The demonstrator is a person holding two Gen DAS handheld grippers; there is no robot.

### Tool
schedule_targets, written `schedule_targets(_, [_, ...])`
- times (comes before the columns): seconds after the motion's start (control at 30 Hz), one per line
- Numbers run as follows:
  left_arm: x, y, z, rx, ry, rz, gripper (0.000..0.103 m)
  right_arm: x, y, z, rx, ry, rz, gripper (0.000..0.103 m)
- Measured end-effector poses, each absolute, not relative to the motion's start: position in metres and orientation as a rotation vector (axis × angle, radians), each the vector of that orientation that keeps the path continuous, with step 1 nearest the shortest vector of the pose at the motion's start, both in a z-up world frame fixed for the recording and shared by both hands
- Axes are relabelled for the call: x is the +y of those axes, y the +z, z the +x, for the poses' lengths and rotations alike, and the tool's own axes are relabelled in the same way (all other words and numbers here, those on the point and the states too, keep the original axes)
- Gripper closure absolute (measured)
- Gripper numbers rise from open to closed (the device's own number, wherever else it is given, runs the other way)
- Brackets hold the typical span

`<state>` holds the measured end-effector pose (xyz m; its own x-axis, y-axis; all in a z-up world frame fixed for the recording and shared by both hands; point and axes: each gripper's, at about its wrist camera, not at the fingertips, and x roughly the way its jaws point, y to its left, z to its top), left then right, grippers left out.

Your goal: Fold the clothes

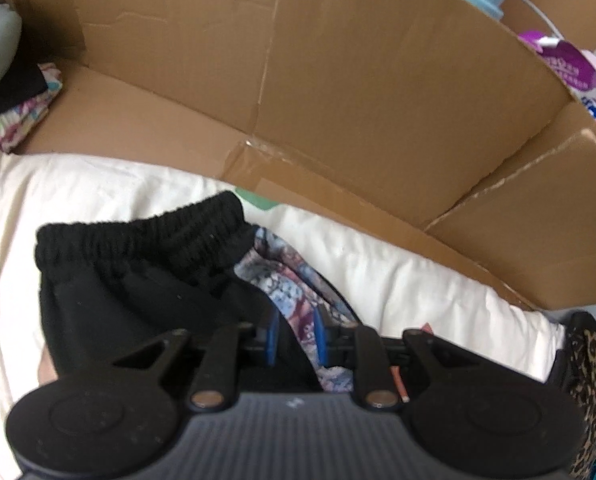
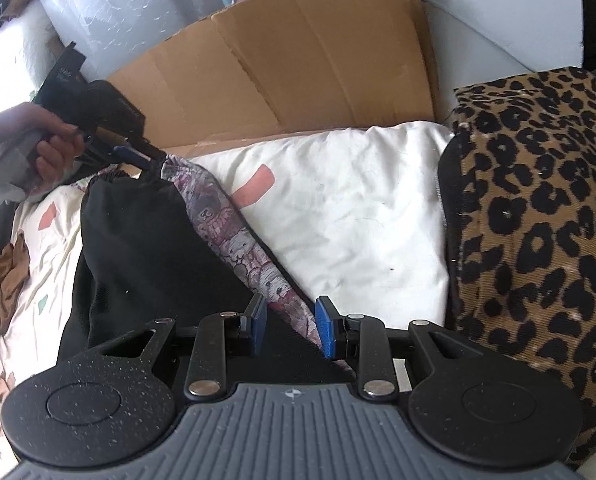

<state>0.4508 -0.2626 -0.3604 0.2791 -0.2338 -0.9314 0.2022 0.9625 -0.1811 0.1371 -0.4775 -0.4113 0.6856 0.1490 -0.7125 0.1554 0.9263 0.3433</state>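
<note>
Black shorts run lengthwise between grippers: left gripper pinches their edge, right gripper spread over the near end.

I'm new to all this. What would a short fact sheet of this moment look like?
Garment: black shorts with patterned lining, lying on the white bedding
Left gripper: pads close on either side of the garment's edge
Right gripper: open, pads either side of the garment's edge
Behind: cardboard box
Beside: leopard-print fabric
Hand: holding the left gripper
</note>
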Motion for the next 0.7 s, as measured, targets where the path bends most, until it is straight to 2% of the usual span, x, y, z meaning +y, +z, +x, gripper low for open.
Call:
schedule_targets(0.1, [-0.262,-0.367,0.450,1.245,-0.285,-0.029,0.088,-0.474,-0.412,0.139,0.826,0.001,0.387,0.072])
schedule_targets(0.43, [-0.241,-0.393,0.444,1.294,-0.206,-0.074,0.085,-0.469,-0.419,0.141,0.847,0.020,0.349,0.072])
schedule_targets(0.47, [-0.238,-0.394,0.443,1.295,-0.202,-0.080,0.083,-0.468,-0.420,0.141,0.848,0.022,0.345,0.072])
schedule_targets(0.6, [-0.233,-0.397,0.440,1.310,-0.188,-0.091,0.064,-0.467,-0.423,0.143,0.854,0.030,0.329,0.072])
schedule_targets(0.7, [-0.232,-0.398,0.438,1.319,-0.165,-0.105,0.062,-0.465,-0.425,0.145,0.858,0.037,0.317,0.072])
